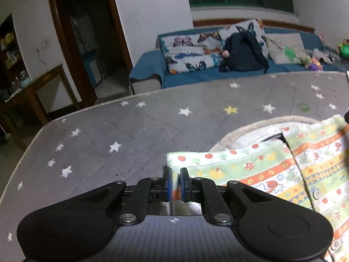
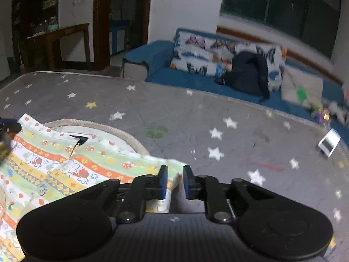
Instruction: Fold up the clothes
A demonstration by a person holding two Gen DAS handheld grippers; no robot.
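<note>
The left gripper is pinching the left shoulder corner of a small patterned shirt, and the right gripper is pinching the right shoulder corner; both pairs of jaws are nearly pressed together with only thin cloth between the blue pads. The worry is that each bite is taking in only the very edge of the fabric, so a tug could be pulling a corner free and dropping that side. Uneven pulling could also be dragging the shirt into wrinkles or skewing the fold line. The shirt is lying on a grey star-printed mat, toward its near edge, partly over a round beige-rimmed cushion whose raised rim may be snagging the cloth. The shirt is looking soft and light, striped in green, orange, yellow and white with cartoon prints, its front opening down the middle with small snaps showing
</note>
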